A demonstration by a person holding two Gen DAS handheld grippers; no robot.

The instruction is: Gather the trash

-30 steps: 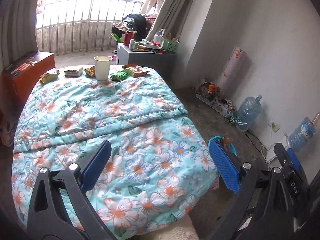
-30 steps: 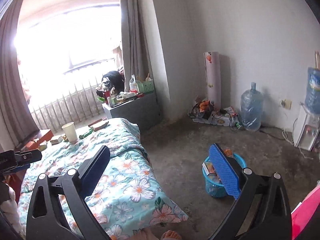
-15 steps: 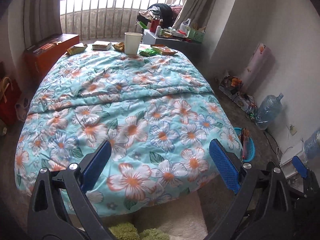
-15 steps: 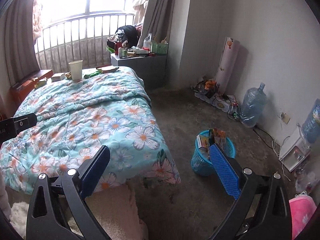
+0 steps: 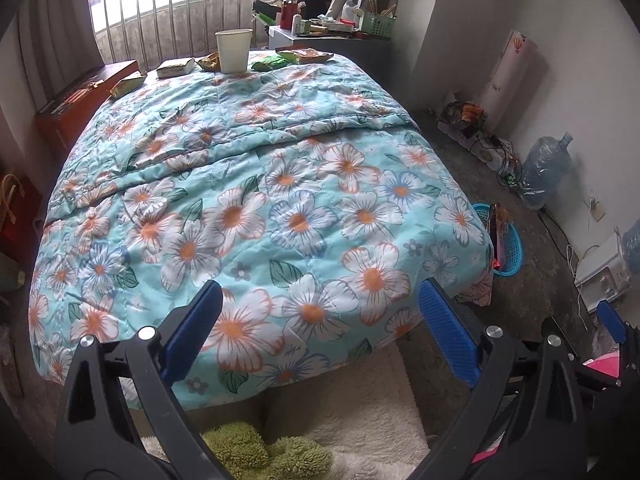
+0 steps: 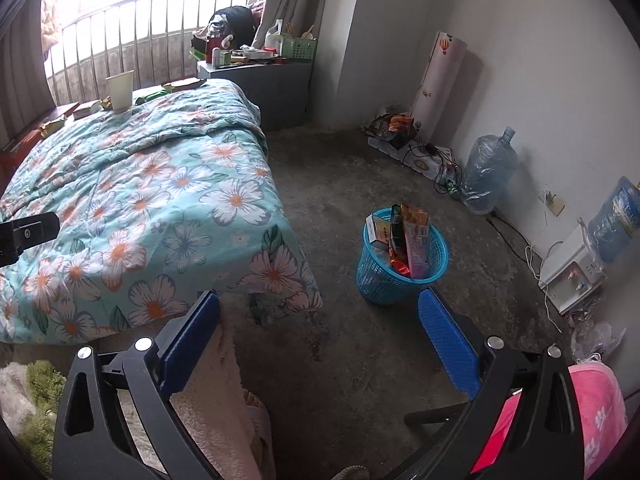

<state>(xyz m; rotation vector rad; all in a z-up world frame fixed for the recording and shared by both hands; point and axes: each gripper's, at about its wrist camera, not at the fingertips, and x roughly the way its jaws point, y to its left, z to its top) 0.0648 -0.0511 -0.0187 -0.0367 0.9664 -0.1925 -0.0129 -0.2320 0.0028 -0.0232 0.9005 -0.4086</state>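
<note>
Bedroom scene: bed [image 5: 260, 184] with a floral quilt, bare concrete floor [image 6: 360, 168], barred window behind. We hold the left tool [image 5: 320, 316] over the foot of the bed, blue pads spread wide, nothing between them. Right tool [image 6: 320, 320] hangs over the floor beside the bed, also spread wide and empty. Trash sits at the far end of the quilt: paper cup [image 5: 234, 51] upright, with snack wrappers [image 5: 305, 55] and a small flat box [image 5: 176, 67] on either side of it. Blue mesh bin [image 6: 400, 258] stands on the floor just off the bed's corner, several wrappers and cartons sticking out of it. Water jug [image 6: 486, 170] against the right wall.
</note>
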